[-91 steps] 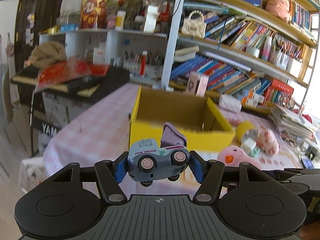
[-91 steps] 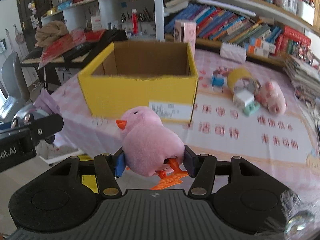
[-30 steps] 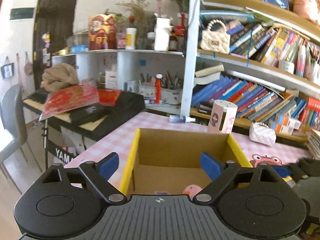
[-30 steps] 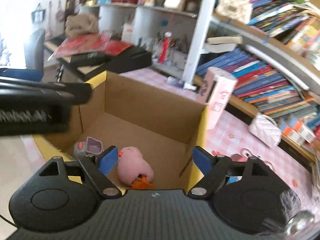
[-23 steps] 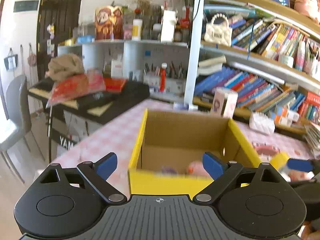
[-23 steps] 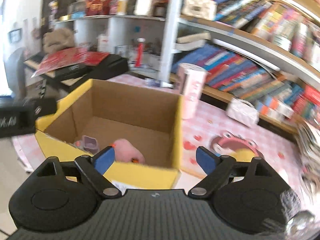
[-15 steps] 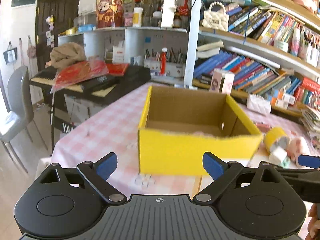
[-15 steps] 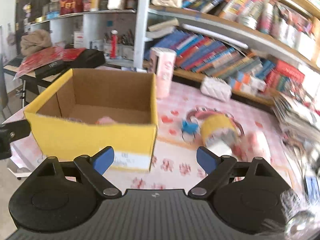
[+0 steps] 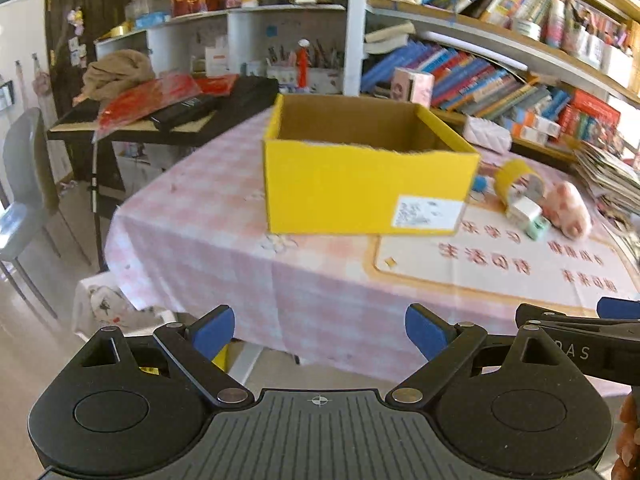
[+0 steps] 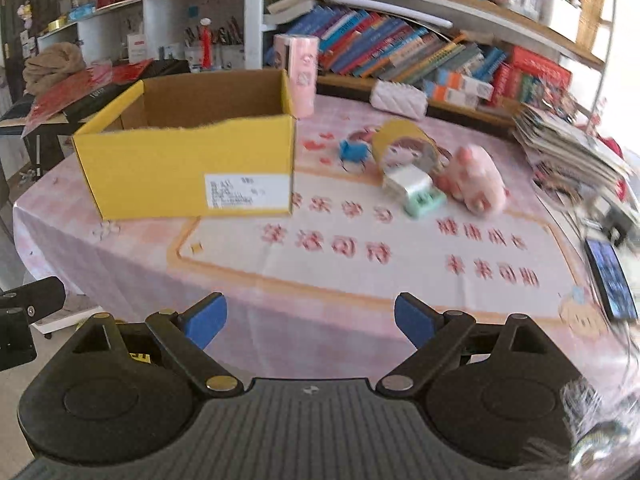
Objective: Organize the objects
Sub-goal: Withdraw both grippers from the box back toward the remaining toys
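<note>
With both sets of fingers spread wide and holding nothing, we've got the left gripper point(image 9: 319, 332) and right gripper point(image 10: 310, 320) low in frame. The yellow box point(image 10: 188, 168) sits center-left on the table point(image 10: 320, 280); the pink plush pig point(image 10: 474, 180), tape roll point(image 10: 404, 144) and white block point(image 10: 408, 182) lie center-right.

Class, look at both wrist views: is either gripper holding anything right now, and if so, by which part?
Nothing is held. The left gripper and the right gripper are both open and empty, short of the table.
</note>
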`<state>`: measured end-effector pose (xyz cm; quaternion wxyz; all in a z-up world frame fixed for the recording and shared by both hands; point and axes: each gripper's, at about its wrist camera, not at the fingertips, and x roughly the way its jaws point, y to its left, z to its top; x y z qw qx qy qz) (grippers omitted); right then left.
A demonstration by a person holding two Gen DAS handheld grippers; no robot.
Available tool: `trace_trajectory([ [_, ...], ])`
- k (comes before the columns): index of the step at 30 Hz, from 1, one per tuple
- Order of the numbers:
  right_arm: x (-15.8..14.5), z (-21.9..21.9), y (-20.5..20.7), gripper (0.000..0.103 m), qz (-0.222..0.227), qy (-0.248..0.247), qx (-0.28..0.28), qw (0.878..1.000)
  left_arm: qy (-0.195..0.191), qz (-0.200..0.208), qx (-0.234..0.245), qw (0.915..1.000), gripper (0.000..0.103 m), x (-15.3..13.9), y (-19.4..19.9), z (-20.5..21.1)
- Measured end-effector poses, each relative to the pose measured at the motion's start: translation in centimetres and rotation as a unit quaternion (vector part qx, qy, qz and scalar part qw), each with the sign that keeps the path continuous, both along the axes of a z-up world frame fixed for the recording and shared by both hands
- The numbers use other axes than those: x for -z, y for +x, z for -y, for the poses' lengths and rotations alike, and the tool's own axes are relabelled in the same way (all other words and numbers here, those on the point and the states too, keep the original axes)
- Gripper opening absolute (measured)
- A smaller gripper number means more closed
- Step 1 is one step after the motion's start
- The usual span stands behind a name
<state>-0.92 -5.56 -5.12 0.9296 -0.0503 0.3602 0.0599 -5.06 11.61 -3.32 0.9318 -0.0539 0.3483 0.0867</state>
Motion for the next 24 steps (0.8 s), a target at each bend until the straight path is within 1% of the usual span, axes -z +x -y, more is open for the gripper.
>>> trace_trajectory([
  [7, 0.1, 3.4, -2.2, 0.093, -0.006, 0.002, 0.052, 0.999, -0.006, -0.008, 0.051, 0.9987, 0.094, 0.4, -0.2, 2.7],
  [14, 0.1, 6.6, -3.5, 0.093, -0.007, -0.002, 0.105, 0.994, -0.008, -0.008, 0.112, 0.9937, 0.094, 0.5, 0.7, 5.9],
  [20, 0.0, 9.3, -3.5, 0.093, -0.007, 0.000, 0.145, 0.989, -0.006, -0.006, 0.158, 0.9873, 0.094, 0.4, 1.9, 8.4],
  [24, 0.2, 10.5, -2.9, 0.093, -0.010, 0.003, 0.160, 0.987, -0.006, -0.007, 0.175, 0.9845, 0.094, 0.5, 2.7, 9.5],
])
